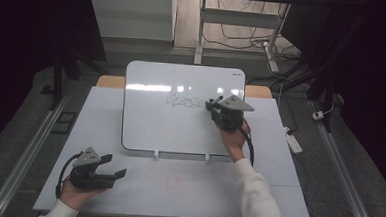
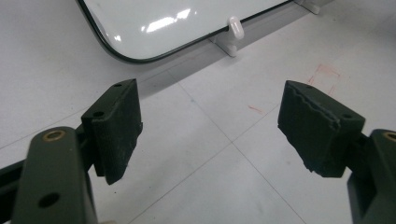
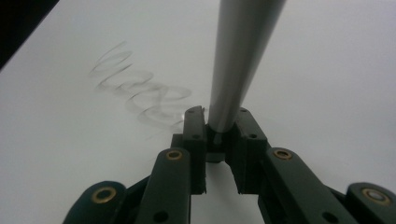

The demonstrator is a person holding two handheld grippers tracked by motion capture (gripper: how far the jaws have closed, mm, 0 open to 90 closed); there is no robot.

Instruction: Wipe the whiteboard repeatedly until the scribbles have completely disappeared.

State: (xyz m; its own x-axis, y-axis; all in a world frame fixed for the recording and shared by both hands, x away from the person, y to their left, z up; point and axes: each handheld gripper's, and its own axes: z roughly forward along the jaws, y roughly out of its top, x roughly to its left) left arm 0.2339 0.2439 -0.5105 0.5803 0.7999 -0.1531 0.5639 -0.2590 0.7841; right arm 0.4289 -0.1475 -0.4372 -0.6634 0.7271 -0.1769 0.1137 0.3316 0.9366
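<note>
Gripping what looks like a marker point(image 3: 236, 60), right gripper point(image 1: 215, 105) marks whiteboard point(image 1: 150, 121); left gripper point(image 1: 114, 166) gapes, holding nothing, near its bottom edge.

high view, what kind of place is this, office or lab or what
Probably a lab or recording workspace, not a home: a white table bearing a scribbled whiteboard, loose cables across the bare floor behind, and metal rails flanking the table.

The left gripper point(image 2: 210, 135) hovers with its jaws spread wide above the white table point(image 2: 210, 186) (faint red marks on it), near the whiteboard's point(image 2: 154, 23) rounded corner and white clip point(image 2: 235, 29).
</note>
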